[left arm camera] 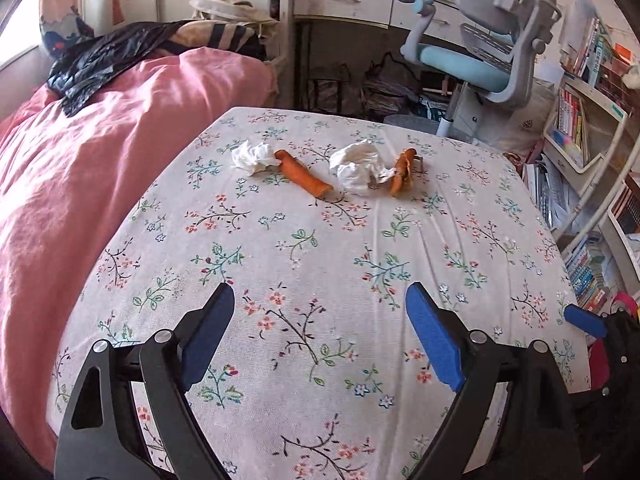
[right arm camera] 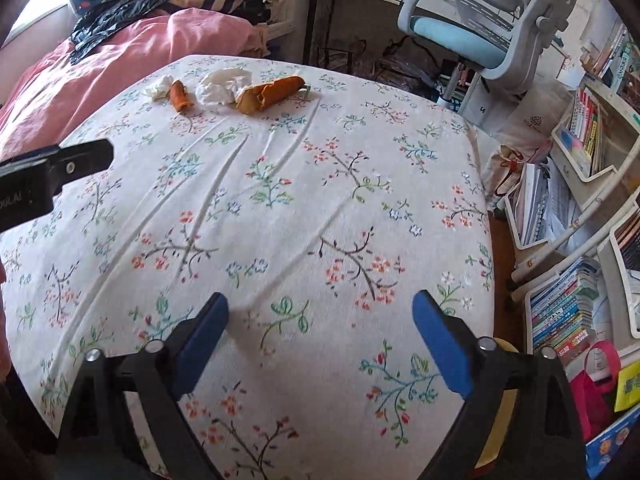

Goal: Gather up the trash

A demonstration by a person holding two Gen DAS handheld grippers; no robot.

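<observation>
Both the left tool (left arm camera: 320,320) and right tool (right arm camera: 320,328) hung spread and empty above the floral bench (left arm camera: 320,248). Two crumpled tissues (left arm camera: 253,157) (left arm camera: 356,172) and two orange peels (left arm camera: 306,177) (left arm camera: 402,170) lay in a row toward twelve o'clock, near the far edge.

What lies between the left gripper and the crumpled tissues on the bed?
Only bare floral sheet lies between the left gripper and the crumpled tissues, as the left wrist view shows.

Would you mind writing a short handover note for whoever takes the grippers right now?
Left gripper: open, empty, hovering over the near part of the floral bedsheet.
Right gripper: open, empty, also over the near sheet.
Trash, in a row at the far end: small crumpled tissue, orange peel strip, larger crumpled tissue, second orange peel.
A black plastic bag lies on the pink quilt.
Done: nothing.
Left: all four.
</observation>
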